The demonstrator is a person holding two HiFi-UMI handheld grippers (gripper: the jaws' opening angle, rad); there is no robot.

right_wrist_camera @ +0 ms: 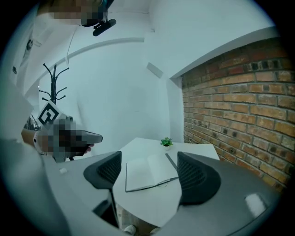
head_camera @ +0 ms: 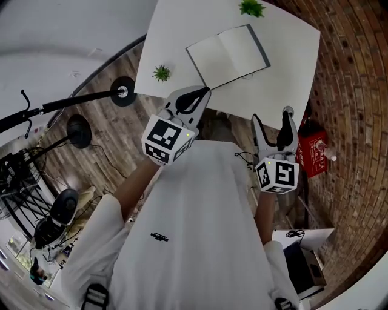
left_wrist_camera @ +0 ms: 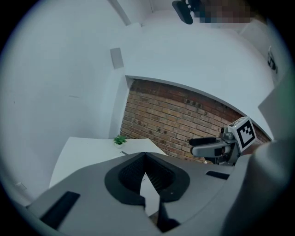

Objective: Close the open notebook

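Observation:
The open notebook (head_camera: 227, 56) lies flat on the white table (head_camera: 291, 66), blank pages up; in the right gripper view the notebook (right_wrist_camera: 150, 172) shows beyond the jaws. My left gripper (head_camera: 205, 92) hovers at the table's near edge, just short of the notebook's near-left corner, with its jaws shut and nothing in them (left_wrist_camera: 145, 156). My right gripper (head_camera: 271, 121) hangs off the table's near edge to the right, apart from the notebook. Its jaws stand wide open with nothing between the pads (right_wrist_camera: 150, 174).
Two small green plants stand on the table, one at the left (head_camera: 161, 73) and one at the far edge (head_camera: 251, 8). A brick wall (right_wrist_camera: 239, 106) runs along the right, with a red object (head_camera: 315, 151) on the floor beside it. Black stand bases (head_camera: 124, 91) sit on the wooden floor at the left.

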